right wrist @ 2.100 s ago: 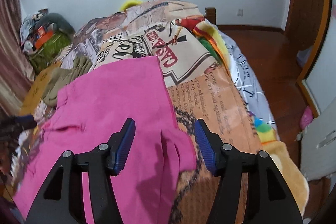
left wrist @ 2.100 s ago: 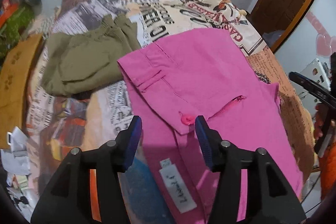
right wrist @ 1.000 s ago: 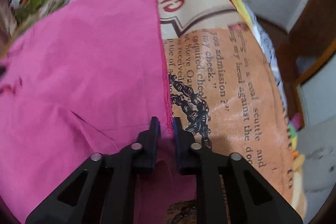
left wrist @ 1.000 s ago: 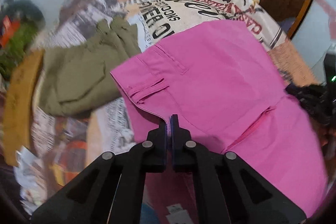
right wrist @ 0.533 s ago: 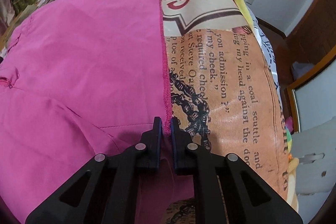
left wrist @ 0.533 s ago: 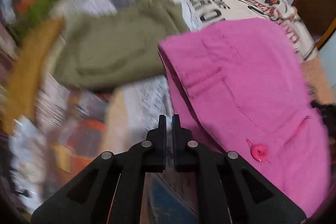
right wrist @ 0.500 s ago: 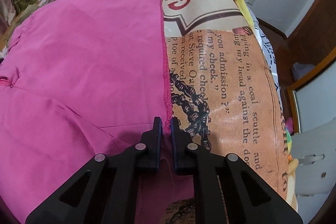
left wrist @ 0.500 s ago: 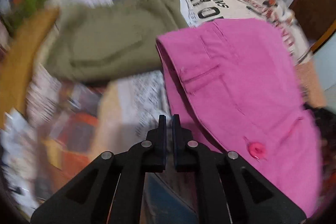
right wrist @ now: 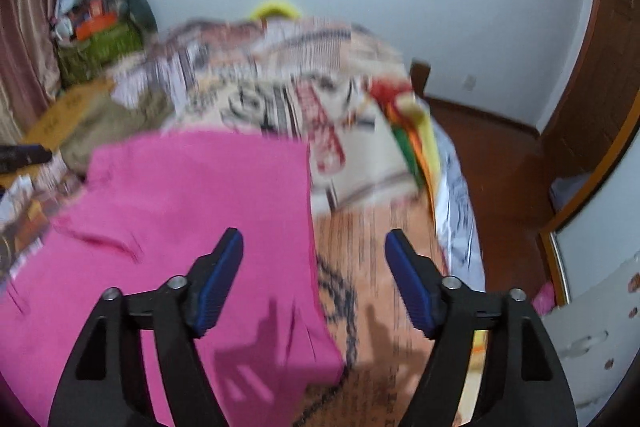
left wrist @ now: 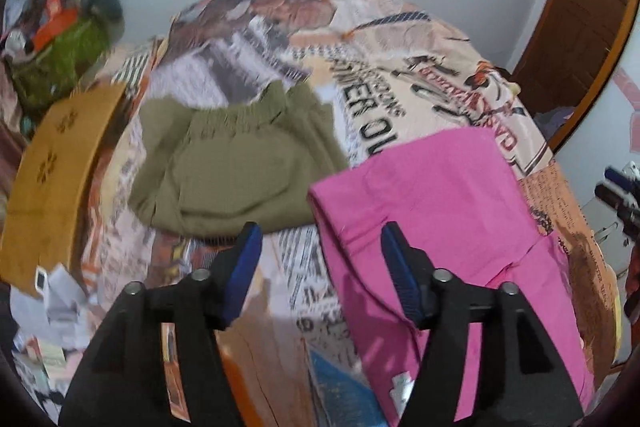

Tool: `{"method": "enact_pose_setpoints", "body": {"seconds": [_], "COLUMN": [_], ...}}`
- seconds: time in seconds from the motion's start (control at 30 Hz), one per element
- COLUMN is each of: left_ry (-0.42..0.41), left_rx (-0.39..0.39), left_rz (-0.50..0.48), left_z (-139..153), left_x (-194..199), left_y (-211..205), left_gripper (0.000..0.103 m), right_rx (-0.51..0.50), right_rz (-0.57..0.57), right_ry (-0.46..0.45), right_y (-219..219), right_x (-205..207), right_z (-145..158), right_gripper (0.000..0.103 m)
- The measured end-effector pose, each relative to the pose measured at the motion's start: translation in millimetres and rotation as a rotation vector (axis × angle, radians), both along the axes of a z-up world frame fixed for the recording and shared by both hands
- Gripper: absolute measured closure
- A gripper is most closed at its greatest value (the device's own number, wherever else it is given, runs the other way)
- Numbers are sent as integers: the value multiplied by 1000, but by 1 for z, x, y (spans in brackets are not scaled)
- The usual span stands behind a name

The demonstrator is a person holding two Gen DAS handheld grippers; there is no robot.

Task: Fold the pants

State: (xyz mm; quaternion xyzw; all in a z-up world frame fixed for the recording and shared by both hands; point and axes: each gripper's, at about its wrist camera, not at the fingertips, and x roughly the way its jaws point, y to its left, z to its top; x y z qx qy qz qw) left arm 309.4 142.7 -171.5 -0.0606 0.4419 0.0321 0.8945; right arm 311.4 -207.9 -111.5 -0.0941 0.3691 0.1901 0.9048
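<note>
From the left wrist, the left gripper (left wrist: 321, 245) hangs with fingers spread wide and empty — pink pants (left wrist: 444, 227) lie on the printed bedspread (left wrist: 400, 83) just right of it, olive shorts (left wrist: 236, 163) ahead-left — while from the right wrist, the right gripper (right wrist: 314, 253) likewise gapes empty, the pants (right wrist: 192, 211) under its left finger.

**Cloth, plastic and wood**

The pink pants (left wrist: 440, 203) are a smooth, matt woven cloth. The olive pants (left wrist: 236, 167) look softer and matt, with a gathered waistband. The bedspread (left wrist: 400, 75) is printed cloth with a faint sheen. Both the left gripper (left wrist: 320, 267) and the right gripper (right wrist: 314, 275) are matt black plastic with ribbed blue pads (left wrist: 402, 279). The door (left wrist: 580, 27) is brown wood.
</note>
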Motion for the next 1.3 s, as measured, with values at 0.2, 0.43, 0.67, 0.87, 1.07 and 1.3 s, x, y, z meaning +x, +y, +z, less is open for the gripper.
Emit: {"method": "enact_pose_setpoints", "body": {"seconds": [0.2,0.43,0.67,0.87,1.07,1.3], "left_ry": [23,82,132,129,138,131], "left_rx": [26,-7,-52,-86,-93,7], "left_rz": [-29,-9,-20,-43,-73,-96], "left_z": [-10,-41,-75,-85,-87,-80], "left_x": [31,58,79,87,89,82], "left_y": [-5,10,23,24,14,-9], "left_gripper": [35,35,35,36,56,86], "right_rx": [66,88,66,-5,59,43], "right_rz": [-14,-54,-41,0,6,0], "right_ry": [6,113,178,190,207,220], "right_y": [20,32,56,72,66,80], "right_x": [38,95,134,145,146,141], "right_z": [-8,-45,-81,-105,-107,-107], "right_gripper": [31,31,31,44,61,96]}}
